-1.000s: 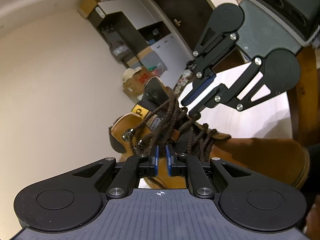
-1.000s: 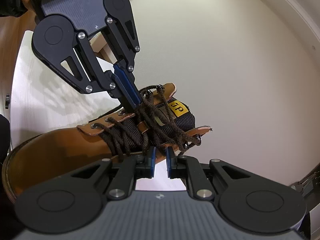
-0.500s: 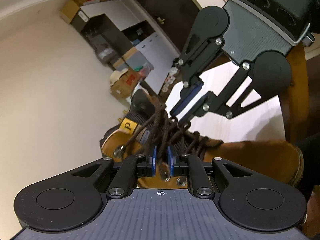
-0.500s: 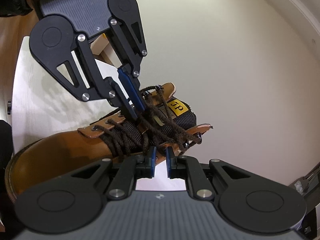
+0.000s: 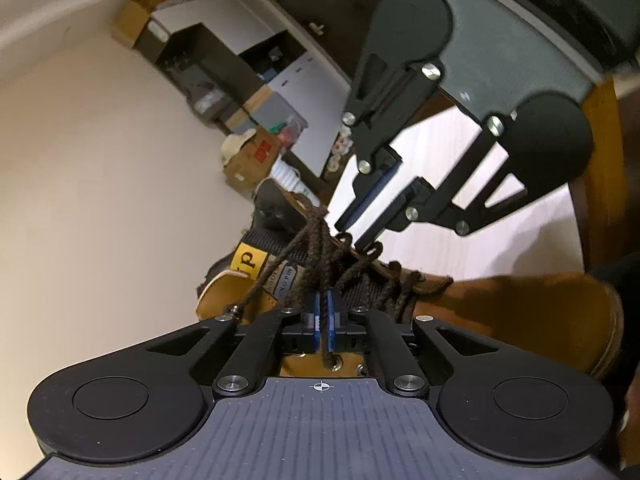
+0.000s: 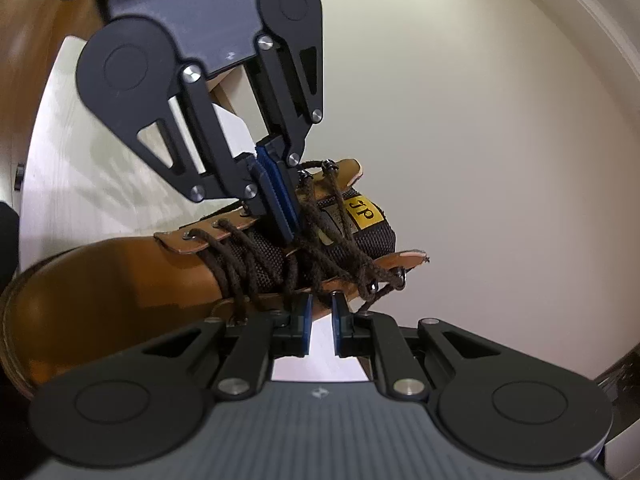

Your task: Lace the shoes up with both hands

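Tan boot [image 6: 100, 280] holds brown lace [image 5: 320, 264] pinched by left gripper [image 5: 324, 320].

cream wall [image 5: 100, 184] | white cabinets [image 5: 248, 60] | cardboard boxes [image 5: 256, 156] | dark door [image 5: 316, 4]

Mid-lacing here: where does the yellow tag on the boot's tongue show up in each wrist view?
Left wrist view: the yellow tag sits left of centre, just above and left of the left gripper, which is shut on a lace.
Right wrist view: the tag is right of centre, above the open right gripper.
Shared landmark: the tan boot.
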